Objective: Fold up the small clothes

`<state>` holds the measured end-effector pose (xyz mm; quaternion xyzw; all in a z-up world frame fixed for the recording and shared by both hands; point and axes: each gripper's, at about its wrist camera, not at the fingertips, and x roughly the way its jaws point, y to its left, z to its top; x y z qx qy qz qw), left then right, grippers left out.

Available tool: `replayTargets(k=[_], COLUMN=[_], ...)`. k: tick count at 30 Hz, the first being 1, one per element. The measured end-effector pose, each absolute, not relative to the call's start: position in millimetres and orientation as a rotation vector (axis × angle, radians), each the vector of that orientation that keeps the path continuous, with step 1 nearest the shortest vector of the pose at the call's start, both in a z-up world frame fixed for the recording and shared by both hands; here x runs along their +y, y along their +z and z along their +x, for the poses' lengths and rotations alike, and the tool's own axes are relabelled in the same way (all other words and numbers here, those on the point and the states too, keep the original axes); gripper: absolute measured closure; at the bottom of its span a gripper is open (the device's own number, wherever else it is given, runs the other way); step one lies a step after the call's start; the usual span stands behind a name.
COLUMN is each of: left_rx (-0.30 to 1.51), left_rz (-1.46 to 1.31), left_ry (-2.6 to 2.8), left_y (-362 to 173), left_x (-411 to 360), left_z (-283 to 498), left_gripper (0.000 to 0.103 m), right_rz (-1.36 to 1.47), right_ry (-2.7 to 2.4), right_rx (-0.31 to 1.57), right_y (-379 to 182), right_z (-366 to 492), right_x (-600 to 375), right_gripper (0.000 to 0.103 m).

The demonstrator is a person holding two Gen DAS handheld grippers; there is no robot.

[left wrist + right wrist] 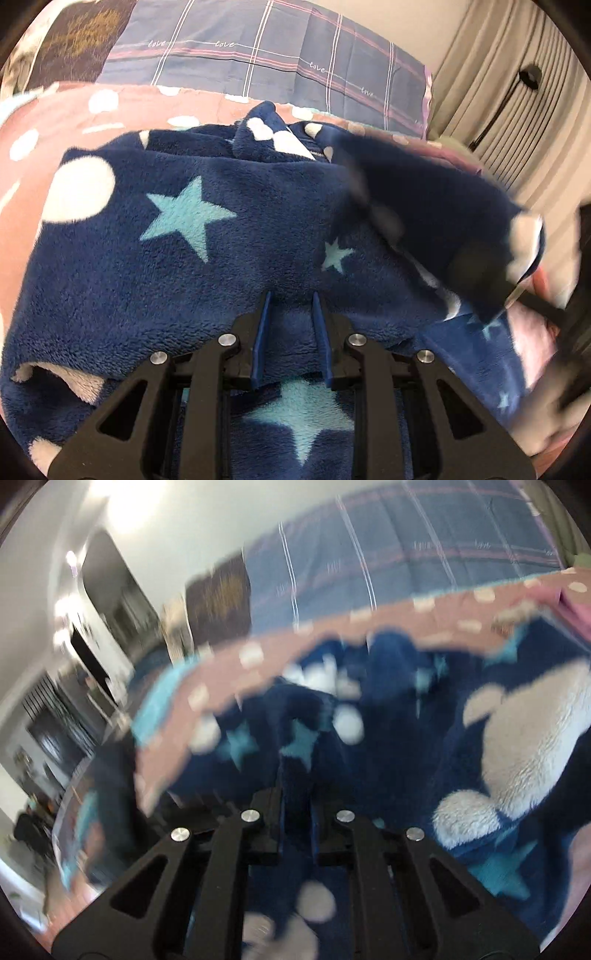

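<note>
Fleece garment [192,236], navy w/ teal stars and white dots, lies spread on a pink dotted blanket [74,110] on the bed; plaid pillow [258,48] behind it, curtain [498,92] to the right in the left wrist view.

Left gripper [291,299]: blue fingers [263,332] slightly apart, resting on or just over the fleece; a ridge of pile sits between them, but whether it's pinched can't be told. Jaws not fully spread.

Right gripper [295,786]: fingers close together w/ a fold of navy fabric running up between them; looks like it's pinching the garment, lifted off the bed. In the left view a flap of the same fleece [443,206] hangs raised at right, blurred.

Judgement: mid-fold, one side being carried over.

Risks:
- Thick plush could slip from the right pinch if the grip is only on the pile, so the flap drops crooked.
- Left side may not be anchored; a pull from the right could then drag the whole piece across the blanket rather than fold it.
- Blanket is soft and could bunch under the garment.

Hard to make out:
- Right wrist view heavily motion-blurred; fingertips buried in fabric.
- Garment type unclear (sleeve vs leg); edges cut off by frame.
- White plush patch [524,738] at right, shape uncertain.
- Room at left of right view just smear.
</note>
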<state>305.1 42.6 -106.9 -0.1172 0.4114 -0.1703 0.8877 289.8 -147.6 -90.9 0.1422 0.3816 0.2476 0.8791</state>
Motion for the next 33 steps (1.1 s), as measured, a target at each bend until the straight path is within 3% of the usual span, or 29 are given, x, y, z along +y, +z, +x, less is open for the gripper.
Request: replayTargets(k=[3, 7, 9, 13, 18, 19, 20, 22, 24, 29, 33], left_rx=[0.858, 0.867, 0.833, 0.856, 0.962, 0.978, 0.997, 1.016, 0.999, 0.767, 0.711], left_rz=[-0.327, -0.486, -0.501, -0.544, -0.551, -0.559, -0.551, -0.512, -0.490, -0.337, -0.242], left_ry=[-0.398, -0.503, -0.547, -0.605, -0.545, -0.538, -0.529, -0.516, -0.511, -0.485, -0.378], left_y=[-106, -89, -73, -62, -77, -82, -87, -90, -82, -15, -3], left_x=[52, 61, 57, 40, 11, 8, -1, -7, -9, 21, 66], left_z=[306, 299, 294, 298, 327, 333, 339, 344, 344, 324, 315], left_gripper=[0.076, 0.047, 0.043, 0.025, 0.023, 0.027, 0.053, 0.090, 0.091, 0.091, 0.091], right_rz=[0.276, 0.298, 0.286, 0.255, 0.226, 0.225, 0.231, 0.256, 0.291, 0.375, 0.344], right_ry=[0.499, 0.508, 0.509, 0.514, 0.515, 0.517, 0.522, 0.535, 0.548, 0.656, 0.591], right_rx=[0.828, 0.816, 0.813, 0.791, 0.767, 0.764, 0.760, 0.756, 0.744, 0.636, 0.570], right_y=[-114, -115, -116, -107, -105, -105, -104, -104, -103, -76, -53], right_z=[275, 268, 270, 279, 273, 273, 273, 272, 271, 257, 249], right_x=[-147, -149, -150, -142, -141, -141, -142, -147, -154, -198, -238], right_gripper=[0.089, 0.089, 0.088, 0.083, 0.079, 0.078, 0.078, 0.072, 0.066, 0.054, 0.047])
